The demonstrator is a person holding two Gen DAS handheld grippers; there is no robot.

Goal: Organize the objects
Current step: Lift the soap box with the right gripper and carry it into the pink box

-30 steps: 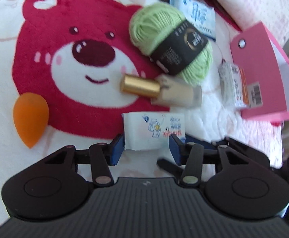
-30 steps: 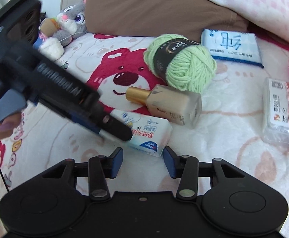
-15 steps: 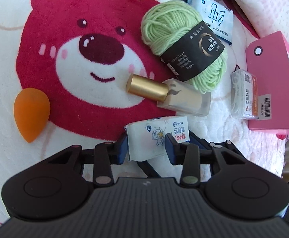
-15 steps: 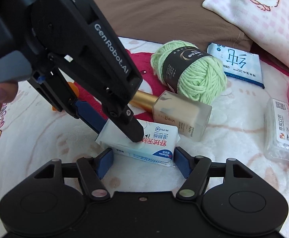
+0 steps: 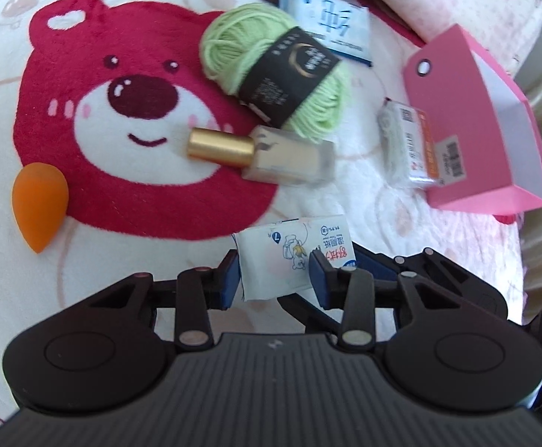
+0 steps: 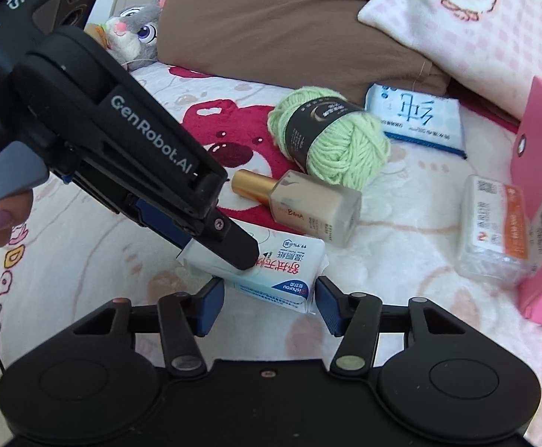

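Your left gripper (image 5: 274, 273) pinches the wet-wipe packet (image 5: 293, 257) at 6 o'clock, above the bear-print blanket (image 5: 85, 141). Your right gripper (image 6: 269, 301) stands wide apart around that packet's end. Brown pillow (image 6: 271, 26) at 12 o'clock; pink box (image 5: 468, 123) at 2 o'clock.

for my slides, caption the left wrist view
Left gripper clamps a wet-wipe pack on the bear blanket.

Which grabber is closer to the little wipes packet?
Left. The left gripper is squeezing the wipes packet between its fingers. The right gripper is open, with the packet's near end lying just in front of its fingertips.
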